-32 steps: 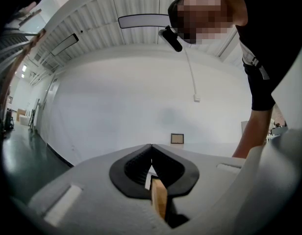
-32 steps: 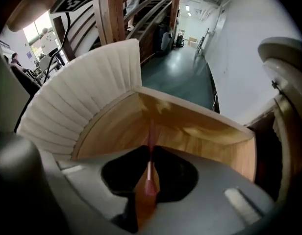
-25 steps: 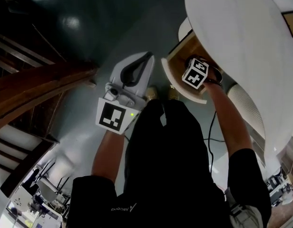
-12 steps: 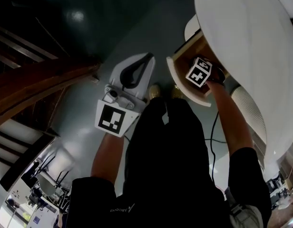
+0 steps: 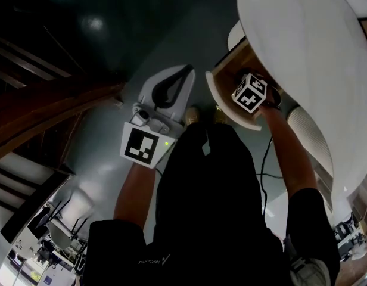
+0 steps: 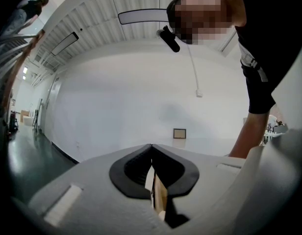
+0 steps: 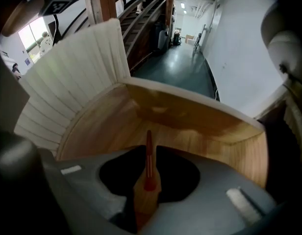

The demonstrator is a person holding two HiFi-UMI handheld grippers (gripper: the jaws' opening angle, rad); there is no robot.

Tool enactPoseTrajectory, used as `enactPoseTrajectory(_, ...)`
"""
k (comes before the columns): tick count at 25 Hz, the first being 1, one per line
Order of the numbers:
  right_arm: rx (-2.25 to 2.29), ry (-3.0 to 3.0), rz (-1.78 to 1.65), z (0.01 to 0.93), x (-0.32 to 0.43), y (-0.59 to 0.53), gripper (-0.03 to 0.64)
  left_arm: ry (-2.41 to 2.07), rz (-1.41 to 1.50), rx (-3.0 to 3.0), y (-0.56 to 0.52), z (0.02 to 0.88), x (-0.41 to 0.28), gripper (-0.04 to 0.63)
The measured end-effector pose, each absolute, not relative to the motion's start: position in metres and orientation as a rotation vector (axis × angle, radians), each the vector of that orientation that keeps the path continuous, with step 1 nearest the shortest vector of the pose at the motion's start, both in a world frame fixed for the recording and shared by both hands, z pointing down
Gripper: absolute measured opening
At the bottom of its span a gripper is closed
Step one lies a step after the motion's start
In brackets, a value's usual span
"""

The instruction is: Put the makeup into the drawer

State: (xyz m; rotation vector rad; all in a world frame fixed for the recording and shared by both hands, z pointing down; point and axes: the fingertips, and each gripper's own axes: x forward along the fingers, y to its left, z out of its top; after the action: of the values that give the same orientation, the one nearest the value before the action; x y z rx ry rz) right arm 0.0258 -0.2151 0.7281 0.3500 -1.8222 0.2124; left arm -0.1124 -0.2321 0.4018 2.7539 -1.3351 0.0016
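A thin red makeup pencil (image 7: pixel 149 140) is pinched between the jaws of my right gripper (image 7: pixel 149 159), its tip pointing forward. It hangs inside the open drawer (image 7: pixel 205 141), just above the wooden floor. From the head view only that gripper's marker cube (image 5: pixel 250 93) shows, sitting in the drawer (image 5: pixel 226 100) that stands pulled out from under the white round table (image 5: pixel 302 58); the pencil is hidden there. My left gripper (image 5: pixel 186 70) is held to the left of the drawer over the dark floor. Its jaws (image 6: pixel 151 147) meet with nothing between them.
The table's ribbed white side panel (image 7: pixel 72 92) curves round the drawer's left; in the head view the panel (image 5: pixel 308 136) is right of my forearm. A wooden stair railing (image 5: pixel 52 106) runs at the left. A thin cable (image 5: pixel 264 159) hangs near my right arm.
The view has shifted slightly. Both grippers keep their places: the right one stays in the drawer with the pencil and the left one stays beside it.
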Motion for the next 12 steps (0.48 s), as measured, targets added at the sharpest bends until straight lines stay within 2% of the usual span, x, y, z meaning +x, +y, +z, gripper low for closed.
enactPoseTrajectory(12, 0.541, -2.035, 0.175, 0.600, 0.002, -0.197, 0.061, -1.257, -0.019, 2.816, -0.220, 0.370, -0.095, 0.011)
